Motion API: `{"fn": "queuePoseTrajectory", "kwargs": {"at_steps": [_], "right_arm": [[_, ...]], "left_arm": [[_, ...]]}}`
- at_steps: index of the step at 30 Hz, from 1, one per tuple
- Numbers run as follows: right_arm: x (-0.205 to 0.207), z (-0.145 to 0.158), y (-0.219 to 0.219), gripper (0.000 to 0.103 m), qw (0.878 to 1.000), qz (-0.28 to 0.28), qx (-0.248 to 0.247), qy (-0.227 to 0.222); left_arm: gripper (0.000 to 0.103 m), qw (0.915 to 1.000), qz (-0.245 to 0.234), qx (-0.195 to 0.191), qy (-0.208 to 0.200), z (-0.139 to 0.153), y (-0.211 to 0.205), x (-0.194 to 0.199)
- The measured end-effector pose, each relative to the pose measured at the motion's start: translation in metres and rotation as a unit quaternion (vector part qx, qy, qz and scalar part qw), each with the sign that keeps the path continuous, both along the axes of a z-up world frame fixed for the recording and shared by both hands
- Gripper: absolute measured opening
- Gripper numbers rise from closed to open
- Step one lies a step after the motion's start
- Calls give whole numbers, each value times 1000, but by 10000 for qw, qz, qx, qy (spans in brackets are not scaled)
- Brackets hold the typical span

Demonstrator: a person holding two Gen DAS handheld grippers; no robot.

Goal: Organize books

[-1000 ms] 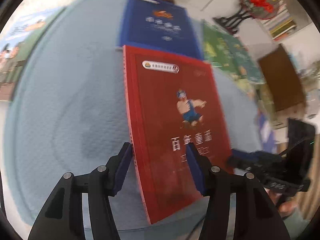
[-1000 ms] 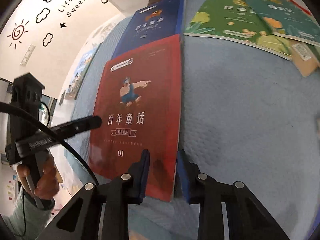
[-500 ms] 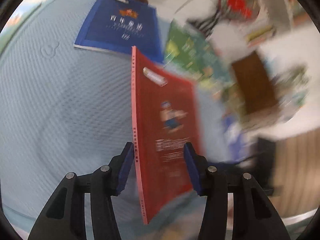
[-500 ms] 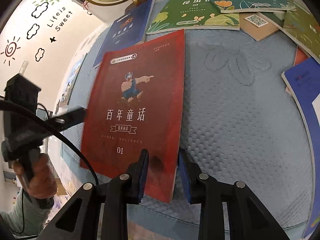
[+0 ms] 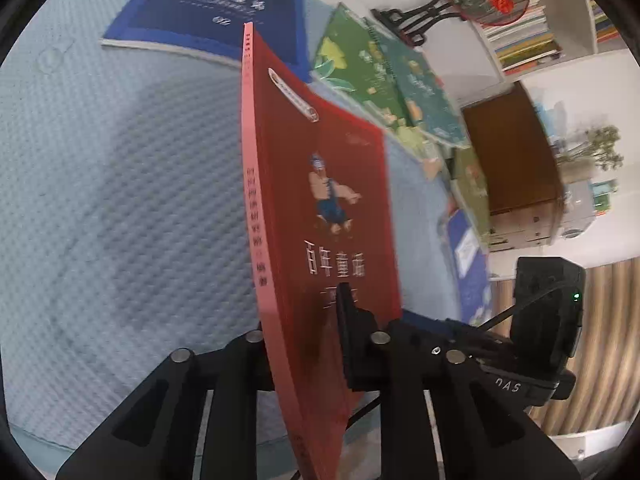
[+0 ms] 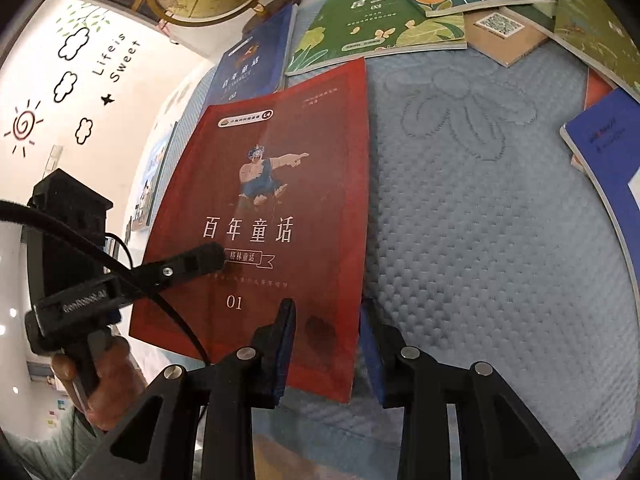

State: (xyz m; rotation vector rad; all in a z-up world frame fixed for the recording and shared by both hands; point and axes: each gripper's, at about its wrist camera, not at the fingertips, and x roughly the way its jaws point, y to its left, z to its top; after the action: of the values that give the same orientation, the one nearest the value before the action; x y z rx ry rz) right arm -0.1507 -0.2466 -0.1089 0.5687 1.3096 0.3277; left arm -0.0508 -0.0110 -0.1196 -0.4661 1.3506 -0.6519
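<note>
Red storybook (image 5: pixel 320 216) sitting clamped between left gripper (image 5: pixel 304 320) jaws, just closed on its spine edge, and between right gripper (image 6: pixel 326 344) jaws, pinching its corner. Probably risking a bent cover or slipping onto blue quilted mat (image 6: pixel 480 240) if pulling apart.

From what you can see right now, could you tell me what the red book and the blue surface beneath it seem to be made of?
The red book looks like a paperback with a thin card cover, probably matte-laminated: it bows and shows only soft glare. The blue surface looks like quilted fabric, perhaps a mattress pad: it has a dimpled weave and a stitched flower outline.
</note>
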Motion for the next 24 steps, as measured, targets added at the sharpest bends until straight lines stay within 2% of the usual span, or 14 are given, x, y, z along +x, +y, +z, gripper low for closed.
{"fn": "queuePoseTrajectory", "kwargs": {"at_steps": [1, 2, 3, 5, 6, 10, 13, 14, 15, 16, 18, 21, 23, 24], "right_arm": [[2, 5, 1, 33, 10000, -3, 9, -9], [5, 12, 1, 38, 10000, -7, 38, -81], [6, 17, 0, 41, 9998, -30, 126, -152], [9, 19, -10, 75, 9976, -195, 625, -203], [9, 16, -14, 79, 9961, -304, 807, -204], [17, -11, -22, 79, 9816, -585, 1816, 26], [22, -35, -22, 54, 9608, -894, 2610, 262], [21, -37, -20, 44, 9602, -962, 2609, 273], [19, -36, -17, 39, 9619, -940, 2558, 224], [19, -31, -13, 31, 9660, -882, 2425, 161], [22, -15, -5, 30, 9774, -680, 1999, -49], [32, 25, 27, 28, 9945, -43, 849, -613], [36, 52, 52, 28, 9939, 334, 279, -1009], [38, 61, 60, 28, 9926, 418, 161, -1133]], "left_arm": [[13, 9998, 26, -211, 46, 2, 1, 2], [13, 9985, 64, -521, 133, 5, 3, 4], [13, 9940, 114, -1042, 299, 8, 8, 8], [13, 9890, 125, -1415, 420, 12, 11, 12], [13, 9873, 123, -1523, 431, 14, 10, 13], [13, 9812, 105, -1801, 677, 6, 10, 16], [12, 9865, 160, -1488, 668, 3, 13, 15], [12, 9887, 189, -1341, 644, 3, 15, 16], [12, 9921, 201, -1097, 582, 4, 19, 16], [12, 9950, 179, -844, 501, 5, 22, 17], [12, 9986, 66, -431, 305, 9, 21, 19], [13, 9997, -134, 121, -186, 28, 23, 20], [13, 9970, -233, 399, -622, 48, 28, 23], [14, 9963, -252, 415, -709, 54, 30, 25]]}}
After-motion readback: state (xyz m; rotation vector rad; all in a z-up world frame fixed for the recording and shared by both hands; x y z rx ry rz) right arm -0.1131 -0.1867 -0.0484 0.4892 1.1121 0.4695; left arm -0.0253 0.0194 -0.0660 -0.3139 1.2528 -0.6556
